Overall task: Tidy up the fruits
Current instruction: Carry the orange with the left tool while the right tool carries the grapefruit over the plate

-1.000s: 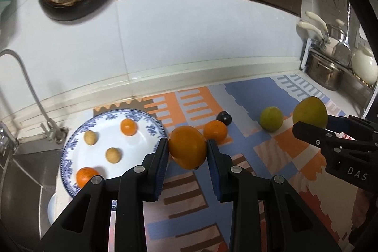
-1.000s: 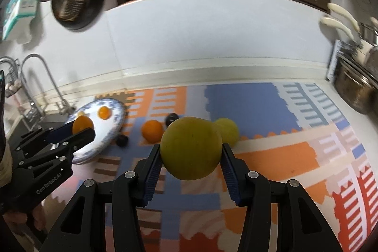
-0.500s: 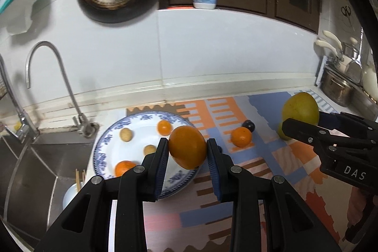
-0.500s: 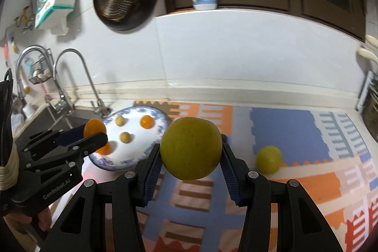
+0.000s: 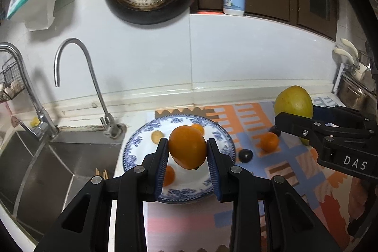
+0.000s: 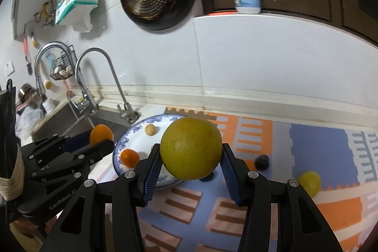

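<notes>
The orange (image 5: 187,147) is pinched between the blue pads of the left gripper (image 5: 188,163), held above the plate (image 5: 222,134). The plate carries small fruits and lies on the mat (image 5: 278,167) just right of the sink (image 5: 47,164). The right gripper (image 6: 191,172) clamps the yellow fruit (image 6: 191,148) above the plate's right edge. A lime (image 6: 309,182), a tangerine (image 5: 269,142) and dark fruits lie on the mat to the right.
</notes>
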`<state>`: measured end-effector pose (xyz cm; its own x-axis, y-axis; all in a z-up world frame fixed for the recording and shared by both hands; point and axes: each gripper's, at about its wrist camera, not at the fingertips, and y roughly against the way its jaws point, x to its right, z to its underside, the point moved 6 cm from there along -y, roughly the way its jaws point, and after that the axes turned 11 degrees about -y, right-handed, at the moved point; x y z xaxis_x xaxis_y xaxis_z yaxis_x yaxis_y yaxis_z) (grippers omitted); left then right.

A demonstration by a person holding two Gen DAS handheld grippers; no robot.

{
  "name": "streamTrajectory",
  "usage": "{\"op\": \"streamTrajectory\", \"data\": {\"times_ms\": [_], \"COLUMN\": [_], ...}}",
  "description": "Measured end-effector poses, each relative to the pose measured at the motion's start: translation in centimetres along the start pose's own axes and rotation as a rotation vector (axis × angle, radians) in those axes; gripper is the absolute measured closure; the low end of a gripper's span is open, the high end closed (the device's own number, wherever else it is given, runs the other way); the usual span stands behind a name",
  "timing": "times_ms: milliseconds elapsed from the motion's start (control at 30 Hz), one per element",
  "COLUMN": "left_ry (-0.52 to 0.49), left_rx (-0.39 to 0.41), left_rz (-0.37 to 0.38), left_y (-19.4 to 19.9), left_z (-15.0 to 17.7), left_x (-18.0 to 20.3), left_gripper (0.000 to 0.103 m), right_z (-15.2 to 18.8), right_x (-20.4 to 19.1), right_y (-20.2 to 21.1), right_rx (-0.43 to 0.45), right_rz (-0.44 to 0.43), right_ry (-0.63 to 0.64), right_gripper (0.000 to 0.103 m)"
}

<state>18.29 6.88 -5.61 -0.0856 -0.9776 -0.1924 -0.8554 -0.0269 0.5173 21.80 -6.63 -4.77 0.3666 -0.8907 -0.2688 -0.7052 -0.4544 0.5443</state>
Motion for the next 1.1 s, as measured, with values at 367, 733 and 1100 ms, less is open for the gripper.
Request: {"op": "streamTrajectory", "data": {"times_ms": [367,733,1100], "left_ry": [-0.009,0.043,0.021], "left_rx": [-0.011,-0.065,-0.176], "left_rz": [-0.032,-0.01,0.009], "left_y": [-1.9,-6.0,-10.6], "left_z": [-0.5,-0.2,1.4], "left_x": [-2.5,-5.0,-6.3], "left_gripper": [0.071,0.071,0.071], "right_z": [-1.7,-2.1,-0.2], "right_x": [-2.0,-2.8,-2.2], "right_y": [-3.2,-7.7,-12.8], "right_rx": [-0.016,-0.065,-0.18], "right_rz": [-0.039,-0.047,-0.022], "right_ry": [0.041,0.046,0.038], "right_gripper": [0.053,0.053,0.053]}}
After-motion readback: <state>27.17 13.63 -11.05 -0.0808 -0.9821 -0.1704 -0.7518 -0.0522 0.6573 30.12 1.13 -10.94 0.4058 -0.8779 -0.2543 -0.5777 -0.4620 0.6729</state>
